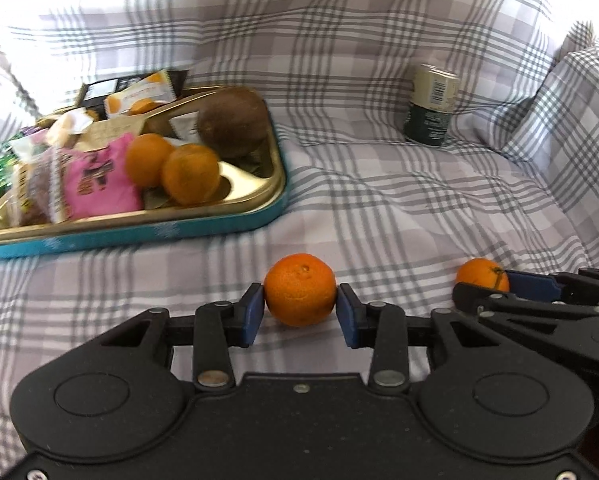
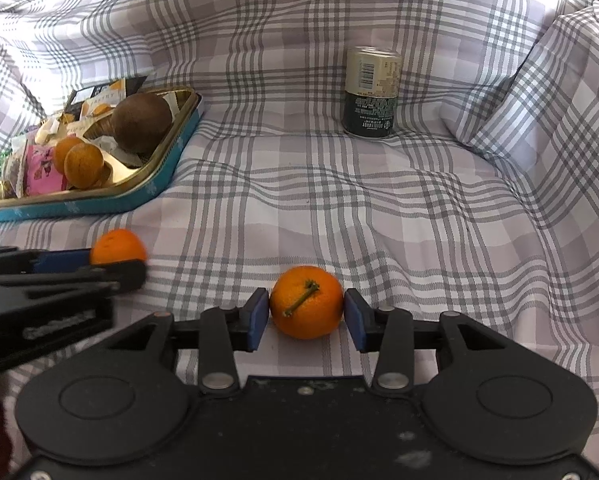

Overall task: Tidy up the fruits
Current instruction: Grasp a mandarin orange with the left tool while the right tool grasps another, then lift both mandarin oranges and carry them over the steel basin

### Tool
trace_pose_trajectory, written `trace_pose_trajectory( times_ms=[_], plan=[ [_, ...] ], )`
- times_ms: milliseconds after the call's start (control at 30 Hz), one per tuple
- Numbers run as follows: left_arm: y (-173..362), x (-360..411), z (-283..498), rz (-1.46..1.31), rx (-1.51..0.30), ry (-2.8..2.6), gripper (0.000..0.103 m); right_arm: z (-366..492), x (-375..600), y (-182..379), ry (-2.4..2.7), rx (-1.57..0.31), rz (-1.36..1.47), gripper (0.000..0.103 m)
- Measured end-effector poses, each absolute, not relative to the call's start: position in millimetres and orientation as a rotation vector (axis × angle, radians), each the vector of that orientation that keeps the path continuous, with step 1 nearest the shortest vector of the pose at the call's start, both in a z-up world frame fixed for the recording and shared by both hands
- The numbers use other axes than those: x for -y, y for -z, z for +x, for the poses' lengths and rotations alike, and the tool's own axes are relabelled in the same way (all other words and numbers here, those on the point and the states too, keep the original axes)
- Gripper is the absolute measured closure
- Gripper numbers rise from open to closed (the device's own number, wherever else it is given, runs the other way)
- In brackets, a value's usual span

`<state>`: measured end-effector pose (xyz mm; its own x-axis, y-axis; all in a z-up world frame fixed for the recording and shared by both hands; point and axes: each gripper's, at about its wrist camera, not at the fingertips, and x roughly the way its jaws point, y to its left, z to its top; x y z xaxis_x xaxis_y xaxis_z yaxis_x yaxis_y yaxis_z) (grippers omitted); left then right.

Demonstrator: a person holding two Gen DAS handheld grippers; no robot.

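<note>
My left gripper (image 1: 300, 308) is shut on a tangerine (image 1: 300, 295), its blue pads touching both sides, just above the plaid cloth. My right gripper (image 2: 306, 314) is shut on a second tangerine (image 2: 306, 302) with a green stem. Each gripper shows in the other's view: the right one (image 1: 487, 288) with its tangerine (image 1: 479, 273), the left one (image 2: 111, 266) with its tangerine (image 2: 117, 245). A gold tray with a teal rim (image 1: 219, 222) lies at the left, holding two tangerines (image 1: 171, 166) and a brown round fruit (image 1: 233, 122); it also shows in the right wrist view (image 2: 139, 196).
Snack packets (image 1: 71, 168) fill the tray's left part. A beige and dark green can (image 2: 371, 92) stands upright at the back, also in the left wrist view (image 1: 431, 106). A plaid pillow (image 2: 559, 92) rises at the right. Plaid cloth (image 2: 339, 208) covers the surface.
</note>
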<state>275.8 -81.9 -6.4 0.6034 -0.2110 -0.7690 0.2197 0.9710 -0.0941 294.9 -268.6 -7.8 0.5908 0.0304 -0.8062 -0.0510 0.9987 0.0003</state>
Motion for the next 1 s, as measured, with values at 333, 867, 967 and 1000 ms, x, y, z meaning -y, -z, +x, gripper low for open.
trace_pose_trajectory(
  times_ms=[333,867,967,1000],
  plan=[
    [11.8,62.8,276.5,-0.007,-0.909,0.222,0.055,304.5,266.7,14.6,-0.022,-0.966,-0.016,0.058],
    [12.6,63.3,282.2,-0.020,-0.901,0.207,0.053,298.3,259.9,11.4,-0.079,-0.952,-0.033,0.061],
    [14.7,63.6,284.0,-0.018,-0.904,0.202,0.052,298.3,260.2,11.1,-0.079,-0.951,-0.030,0.061],
    [15.8,63.9,284.7,-0.015,-0.907,0.199,0.052,298.5,260.2,11.0,-0.079,-0.951,-0.029,0.061]
  ],
)
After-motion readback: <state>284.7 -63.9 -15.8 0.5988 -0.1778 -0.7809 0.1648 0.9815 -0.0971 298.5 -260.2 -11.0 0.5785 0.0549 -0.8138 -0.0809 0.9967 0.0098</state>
